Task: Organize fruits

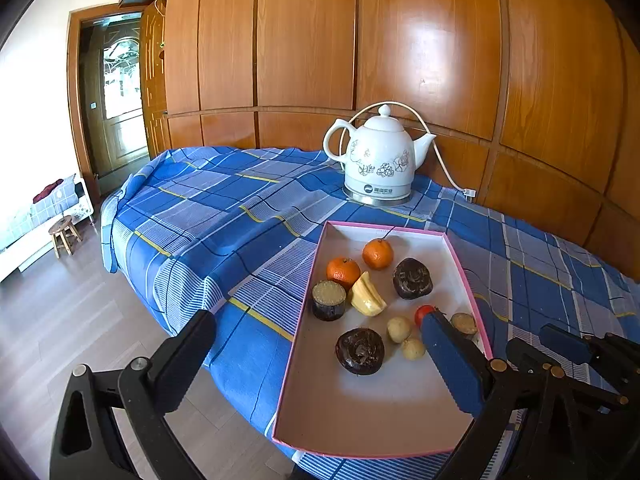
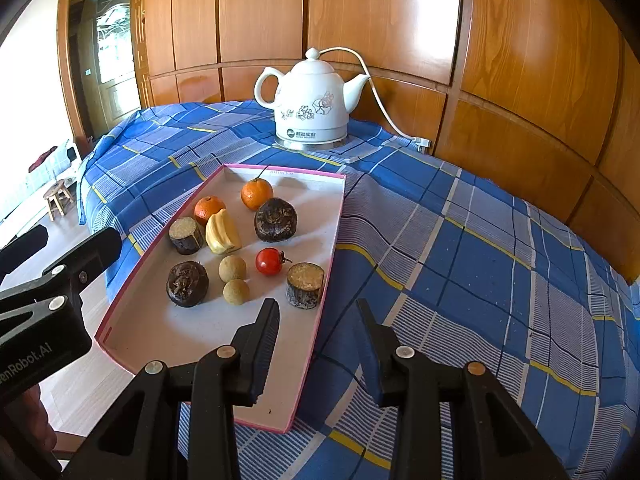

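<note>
A pink-rimmed white tray (image 1: 384, 432) (image 2: 160, 332) lies on the blue plaid cloth. It holds two oranges (image 1: 343, 271) (image 2: 256, 193), a yellow banana piece (image 1: 367, 294) (image 2: 221, 232), two dark round fruits (image 1: 412, 278) (image 2: 275, 219), two brown cut cylinders (image 1: 329, 300) (image 2: 305, 284), a red tomato (image 2: 269, 261) and two pale round fruits (image 2: 232, 268). My left gripper (image 1: 320, 344) is open and empty, straddling the tray's left rim. My right gripper (image 2: 318, 316) is open and empty, straddling the tray's right rim, just before the near cylinder.
A white ceramic kettle (image 1: 380, 156) (image 2: 310, 100) with a cord stands behind the tray against the wood-panelled wall. The cloth-covered table (image 2: 480, 260) spreads to the right. The floor, a small stool (image 1: 64, 234) and a doorway lie to the left.
</note>
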